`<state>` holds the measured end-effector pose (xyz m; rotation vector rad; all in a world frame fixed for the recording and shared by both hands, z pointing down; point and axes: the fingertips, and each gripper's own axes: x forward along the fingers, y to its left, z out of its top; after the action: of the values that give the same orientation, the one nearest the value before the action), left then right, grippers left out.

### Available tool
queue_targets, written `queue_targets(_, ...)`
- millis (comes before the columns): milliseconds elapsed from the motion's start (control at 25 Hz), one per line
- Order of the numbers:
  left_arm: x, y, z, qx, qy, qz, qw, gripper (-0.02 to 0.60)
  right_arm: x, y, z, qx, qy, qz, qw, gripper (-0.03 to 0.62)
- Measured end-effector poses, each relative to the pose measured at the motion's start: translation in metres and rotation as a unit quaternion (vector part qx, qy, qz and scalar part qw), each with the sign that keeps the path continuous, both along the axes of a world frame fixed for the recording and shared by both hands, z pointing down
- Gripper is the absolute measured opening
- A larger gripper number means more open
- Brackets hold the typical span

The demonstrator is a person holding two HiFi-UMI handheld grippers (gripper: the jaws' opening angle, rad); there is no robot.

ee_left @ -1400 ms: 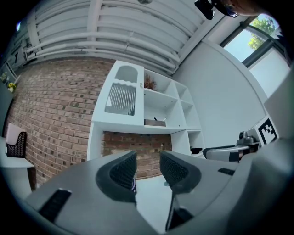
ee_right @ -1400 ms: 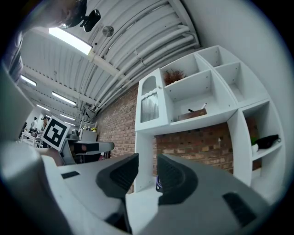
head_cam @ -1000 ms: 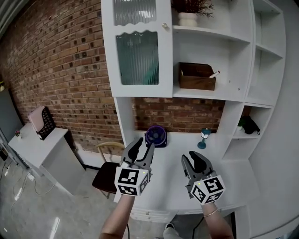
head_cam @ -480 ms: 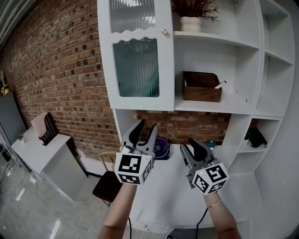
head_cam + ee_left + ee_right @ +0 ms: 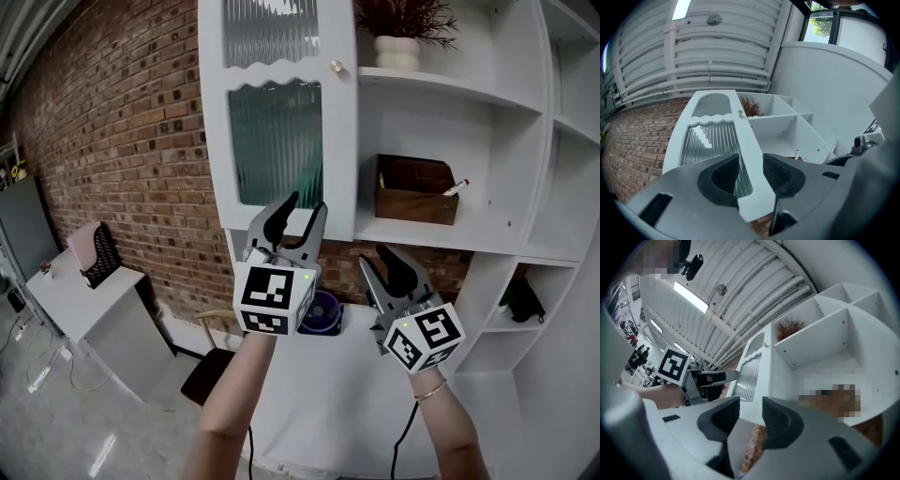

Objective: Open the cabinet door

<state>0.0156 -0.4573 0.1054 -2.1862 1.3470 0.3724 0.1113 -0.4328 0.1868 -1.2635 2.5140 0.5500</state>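
The white cabinet door (image 5: 277,112) with ribbed glass panes is closed, and its small round knob (image 5: 336,67) sits at the upper right edge. My left gripper (image 5: 298,208) is raised in front of the door's lower edge, open, nothing between its fingers. In the left gripper view the door (image 5: 712,140) and knob (image 5: 739,113) lie beyond the left gripper (image 5: 751,171). My right gripper (image 5: 380,255) is lower and to the right, below the shelf; it is open and its jaws have just been opening, empty. The right gripper view shows the door (image 5: 752,376) past the right gripper (image 5: 751,416).
Open shelves right of the door hold a brown wooden box (image 5: 415,188) and a potted plant (image 5: 398,52). A purple fan (image 5: 322,312) stands on the white desk below. A chair (image 5: 211,375) and a white side table with a pink basket (image 5: 94,248) stand by the brick wall.
Both grippers have risen from desk height toward the cabinet door. The left now reaches the door's lower edge. The right jaws stand slightly wider.
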Motion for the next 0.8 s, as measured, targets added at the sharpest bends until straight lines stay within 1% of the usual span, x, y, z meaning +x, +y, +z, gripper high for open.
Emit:
queue_targets(160, 0.006, -0.011, -0.030, 0.021, 0.000, -0.007, 0.9997, 0.149, -0.005, -0.007, -0.023, 0.022, 0.003, -0.012, 1.000, 0.144)
queue_targets(400, 0.016, -0.025, -0.071, 0.050, -0.009, -0.024, 0.9984, 0.149, -0.008, -0.022, -0.050, 0.044, 0.007, -0.012, 0.999, 0.156)
queue_targets(680, 0.023, -0.023, -0.120, 0.092, -0.026, -0.034, 0.9949, 0.149, 0.000, -0.034, -0.073, 0.060, 0.009, 0.003, 0.998, 0.161)
queue_targets(800, 0.026, -0.027, -0.136, 0.102, -0.034, -0.039, 0.9934, 0.149, 0.003, -0.039, -0.084, 0.066, 0.010, 0.005, 0.998, 0.161)
